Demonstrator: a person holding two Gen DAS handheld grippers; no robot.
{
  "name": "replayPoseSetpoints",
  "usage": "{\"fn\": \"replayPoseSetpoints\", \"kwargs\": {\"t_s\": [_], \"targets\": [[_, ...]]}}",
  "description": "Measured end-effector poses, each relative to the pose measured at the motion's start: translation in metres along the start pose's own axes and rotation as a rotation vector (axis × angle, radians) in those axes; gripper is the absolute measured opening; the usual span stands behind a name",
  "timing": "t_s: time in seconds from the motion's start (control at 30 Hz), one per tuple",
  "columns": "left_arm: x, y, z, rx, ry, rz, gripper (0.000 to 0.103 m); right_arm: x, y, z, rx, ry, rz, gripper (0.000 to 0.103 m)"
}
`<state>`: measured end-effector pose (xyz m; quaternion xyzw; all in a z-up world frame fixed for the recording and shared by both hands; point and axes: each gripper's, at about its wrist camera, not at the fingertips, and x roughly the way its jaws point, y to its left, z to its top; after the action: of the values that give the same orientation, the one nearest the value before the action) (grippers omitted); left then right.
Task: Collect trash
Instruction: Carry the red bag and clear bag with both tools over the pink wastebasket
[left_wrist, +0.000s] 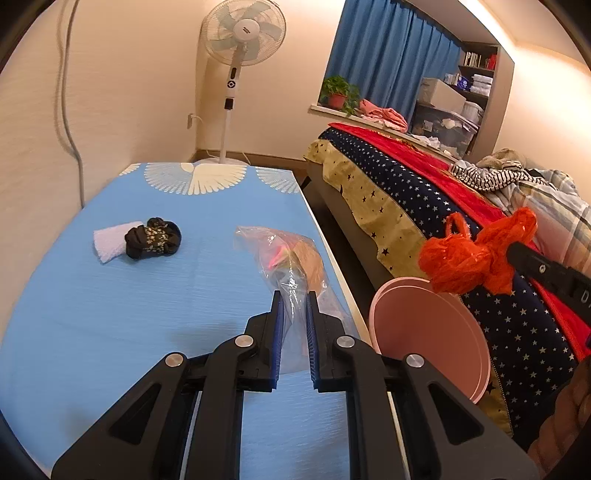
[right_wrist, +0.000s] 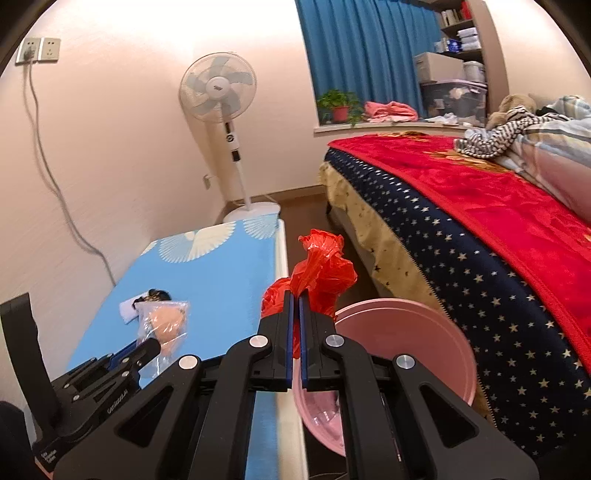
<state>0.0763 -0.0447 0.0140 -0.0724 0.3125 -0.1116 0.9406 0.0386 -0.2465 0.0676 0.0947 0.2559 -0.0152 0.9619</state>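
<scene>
Holding a red plastic bag (right_wrist: 317, 273) in closed jaws above the pink basin (right_wrist: 424, 321), the right gripper (right_wrist: 295, 299) needs only to release; the left gripper (left_wrist: 294, 299) pinches the clear bag (left_wrist: 284, 254) at the tabletop's (left_wrist: 147, 295) right edge.

A bedroom in a home is shown — a bed (right_wrist: 461, 229) is covered with a red blanket (right_wrist: 480, 192) over a star-patterned navy cover, and rumpled clothes (right_wrist: 495, 136) are piled at its far end. A pedestal fan (right_wrist: 218, 88) is stood by the wall, blue curtains (right_wrist: 365, 48) are drawn over the window, and a potted plant (right_wrist: 338, 105) is kept on the sill — shelves (right_wrist: 458, 33) of household goods are seen beyond.
</scene>
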Motion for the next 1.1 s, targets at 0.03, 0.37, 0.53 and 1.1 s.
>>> {"fn": "replayPoseSetpoints", "kwargs": {"t_s": [0.03, 0.37, 0.53, 1.1], "targets": [[0.001, -0.001, 0.000, 0.004, 0.001, -0.002, 0.012, 0.000, -0.001, 0.001, 0.001, -0.002, -0.007, 0.003], [0.020, -0.023, -0.001, 0.042, 0.015, -0.029, 0.012, 0.004, -0.024, 0.005, 0.047, -0.006, -0.063, 0.003], [0.030, -0.037, -0.002, 0.062, 0.026, -0.054, 0.012, 0.004, -0.041, 0.007, 0.081, -0.006, -0.106, 0.003], [0.061, -0.092, -0.013, 0.120, 0.073, -0.168, 0.012, 0.010, -0.077, 0.010, 0.124, 0.028, -0.215, 0.003]]}}
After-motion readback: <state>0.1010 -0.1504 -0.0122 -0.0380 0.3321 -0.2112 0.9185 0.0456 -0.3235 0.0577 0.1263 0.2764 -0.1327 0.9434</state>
